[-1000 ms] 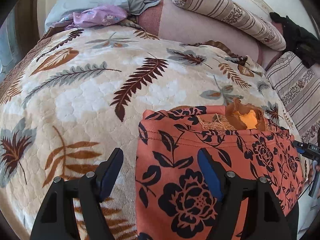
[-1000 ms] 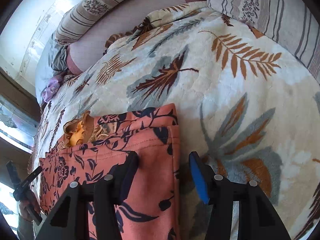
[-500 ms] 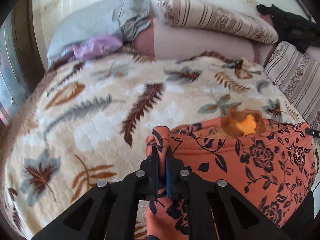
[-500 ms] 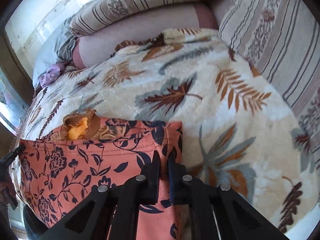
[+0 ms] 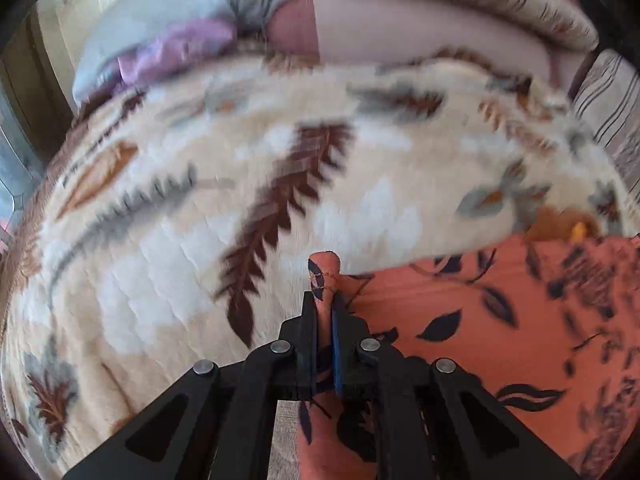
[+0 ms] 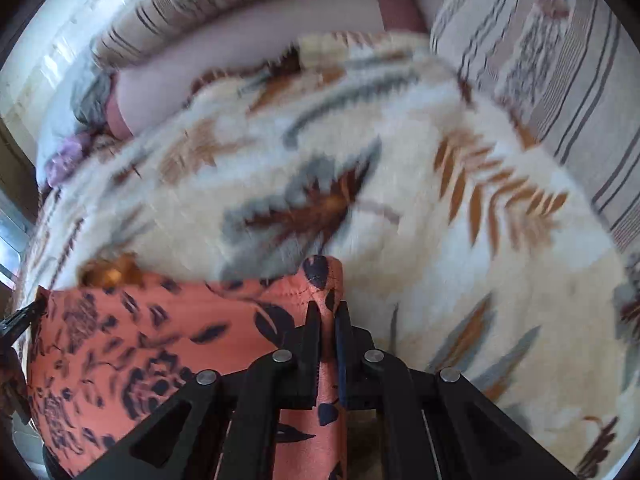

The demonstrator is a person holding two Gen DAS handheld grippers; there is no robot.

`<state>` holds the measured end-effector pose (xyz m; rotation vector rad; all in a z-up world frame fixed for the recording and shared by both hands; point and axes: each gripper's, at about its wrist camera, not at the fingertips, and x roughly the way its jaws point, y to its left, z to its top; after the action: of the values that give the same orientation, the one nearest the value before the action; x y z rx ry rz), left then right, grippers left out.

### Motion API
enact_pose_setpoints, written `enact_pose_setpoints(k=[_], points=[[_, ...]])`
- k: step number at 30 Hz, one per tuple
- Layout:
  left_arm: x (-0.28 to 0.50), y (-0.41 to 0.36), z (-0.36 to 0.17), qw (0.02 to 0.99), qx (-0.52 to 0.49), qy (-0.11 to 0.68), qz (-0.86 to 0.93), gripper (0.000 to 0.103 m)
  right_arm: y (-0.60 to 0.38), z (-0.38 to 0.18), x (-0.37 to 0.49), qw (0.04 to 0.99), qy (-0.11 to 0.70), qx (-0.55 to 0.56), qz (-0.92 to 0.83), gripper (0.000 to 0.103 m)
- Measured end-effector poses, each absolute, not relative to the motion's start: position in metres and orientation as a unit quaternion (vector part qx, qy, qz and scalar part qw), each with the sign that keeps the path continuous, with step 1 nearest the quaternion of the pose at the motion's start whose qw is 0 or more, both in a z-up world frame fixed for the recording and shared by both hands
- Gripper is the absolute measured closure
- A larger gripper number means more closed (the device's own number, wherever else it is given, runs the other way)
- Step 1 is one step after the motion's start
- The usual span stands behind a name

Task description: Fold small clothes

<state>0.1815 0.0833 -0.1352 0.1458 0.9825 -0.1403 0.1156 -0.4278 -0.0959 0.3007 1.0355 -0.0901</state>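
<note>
An orange garment with a dark floral print (image 5: 500, 320) hangs stretched between my two grippers, lifted above the bed. My left gripper (image 5: 325, 308) is shut on the garment's left corner, which pokes up between the fingers. My right gripper (image 6: 327, 316) is shut on the garment's right corner (image 6: 320, 280). The cloth spreads leftward in the right wrist view (image 6: 140, 340). A brown and yellow patch (image 6: 112, 272) shows at its top edge. Both views are motion-blurred.
A cream blanket with a leaf print (image 5: 240, 200) covers the bed. Striped bolsters (image 6: 560, 60) and a pink cushion (image 5: 420, 40) line the back and right. A grey pillow and a purple cloth (image 5: 172, 52) lie at the back left.
Both grippers closed on the garment's top corners and have since lifted it and pulled it back toward the bed's near edge. The cloth is now taut between them.
</note>
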Motion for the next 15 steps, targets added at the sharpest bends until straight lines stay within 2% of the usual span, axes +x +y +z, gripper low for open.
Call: enact_pose_setpoints(k=[4, 5, 7, 8, 10, 13, 15], points=[[0.178, 0.085, -0.131, 0.881, 0.068, 0.464, -0.066, 0.093, -0.436, -0.095, 0.11, 0.858, 0.482, 0.174, -0.042, 0.091], [0.179, 0.086, -0.131, 0.878, 0.065, 0.469, -0.066, 0.092, -0.438, -0.095, 0.111, 0.853, 0.491, 0.171, -0.045, 0.08], [0.179, 0.087, -0.124, 0.878, 0.071, 0.47, -0.056, 0.078, -0.444, -0.091, 0.108, 0.845, 0.501, 0.177, -0.058, 0.069], [0.177, 0.09, -0.117, 0.881, 0.07, 0.466, -0.048, 0.072, -0.445, -0.084, 0.103, 0.846, 0.496, 0.187, -0.06, 0.069], [0.168, 0.097, -0.096, 0.89, 0.055, 0.452, -0.034, 0.053, -0.448, -0.066, 0.092, 0.853, 0.478, 0.199, -0.063, 0.068], [0.133, 0.103, -0.058, 0.913, 0.045, 0.404, -0.033, 0.046, -0.441, -0.031, 0.066, 0.869, 0.444, 0.216, -0.031, 0.066], [0.103, 0.105, -0.04, 0.923, 0.042, 0.38, -0.036, 0.038, -0.433, -0.013, 0.042, 0.875, 0.419, 0.244, 0.004, 0.037]])
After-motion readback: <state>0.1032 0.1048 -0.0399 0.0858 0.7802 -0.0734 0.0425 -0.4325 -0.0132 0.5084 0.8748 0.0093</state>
